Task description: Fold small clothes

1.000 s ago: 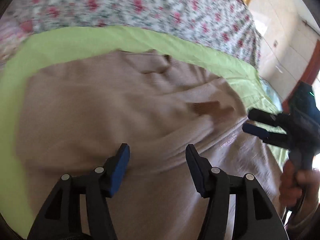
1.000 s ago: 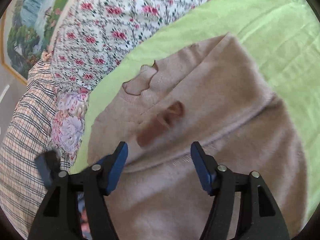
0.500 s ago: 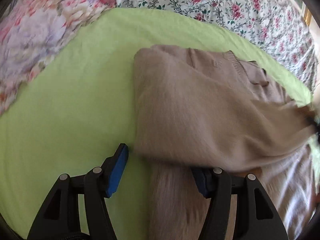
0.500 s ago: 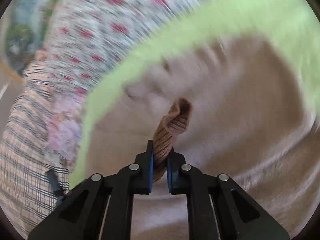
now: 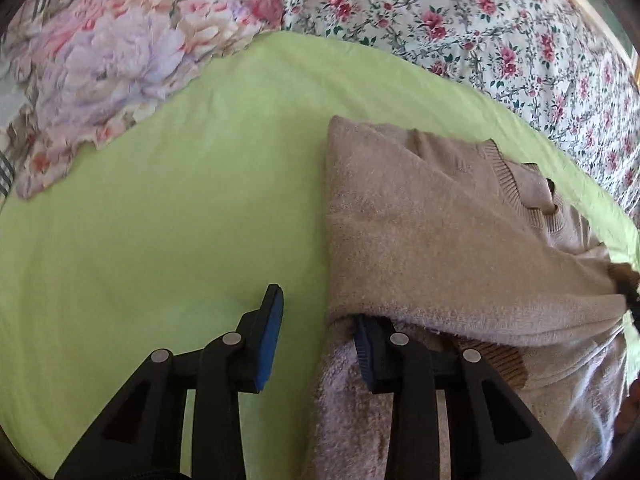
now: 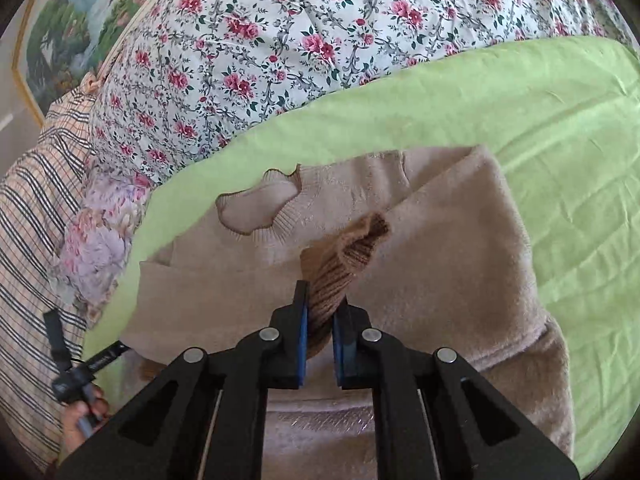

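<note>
A beige knit sweater (image 5: 420, 220) lies on a green sheet (image 5: 160, 220), one sleeve folded across its chest. My left gripper (image 5: 318, 308) is at the sweater's left edge and its jaws are closing. Its right finger is tucked under the folded sleeve and its left finger stands over bare sheet, so the edge lies between them and is not pinched. In the right wrist view my right gripper (image 6: 322, 300) is shut on the sleeve's brown ribbed cuff (image 6: 348, 256), above the sweater (image 6: 460, 260) near the collar. A second brown cuff (image 5: 500, 360) peeks from under the sleeve.
A floral quilt (image 6: 260, 40) is heaped behind the green sheet (image 6: 560, 120). A pastel flowered pillow (image 5: 120, 60) and plaid fabric (image 6: 32, 220) lie at the left. A framed painting (image 6: 80, 8) hangs beyond. A hand (image 6: 80, 424) holds the other gripper's handle at lower left.
The left gripper swung to the sweater's left edge and its jaws narrowed. The right gripper shut on the brown cuff and now holds it above the chest.
</note>
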